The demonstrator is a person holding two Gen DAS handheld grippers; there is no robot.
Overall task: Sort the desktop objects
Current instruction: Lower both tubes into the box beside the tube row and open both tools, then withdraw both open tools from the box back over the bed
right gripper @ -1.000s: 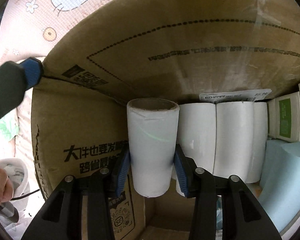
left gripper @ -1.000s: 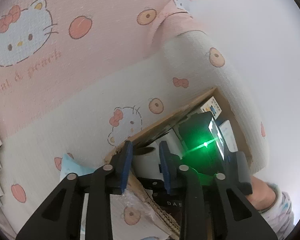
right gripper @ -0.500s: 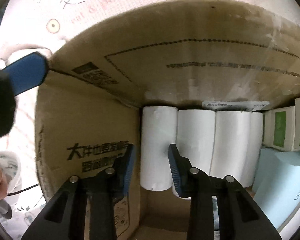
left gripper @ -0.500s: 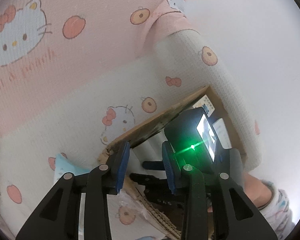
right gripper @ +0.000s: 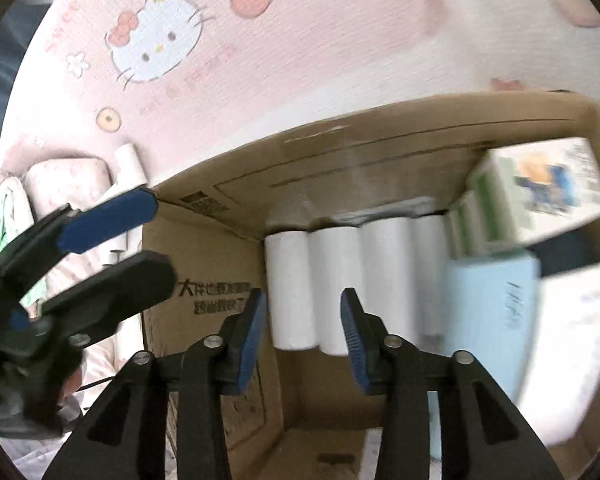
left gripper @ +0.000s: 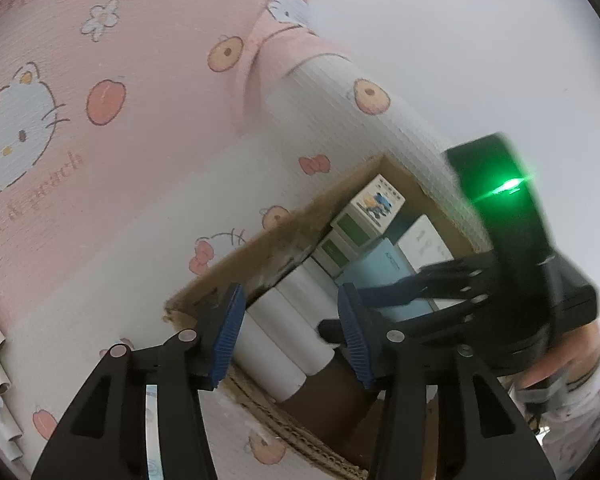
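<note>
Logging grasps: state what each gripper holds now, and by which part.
Nothing. The right gripper is open before the paper rolls in the cardboard box; the left gripper is open, empty.

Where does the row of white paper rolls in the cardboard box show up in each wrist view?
Left wrist: the row of white paper rolls runs diagonally at lower centre, framed between the open left claw.
Right wrist: the rolls stand side by side at centre, just beyond the open right claw.
Shared landmark: the light blue box next to the rolls, inside the cardboard box.
</note>
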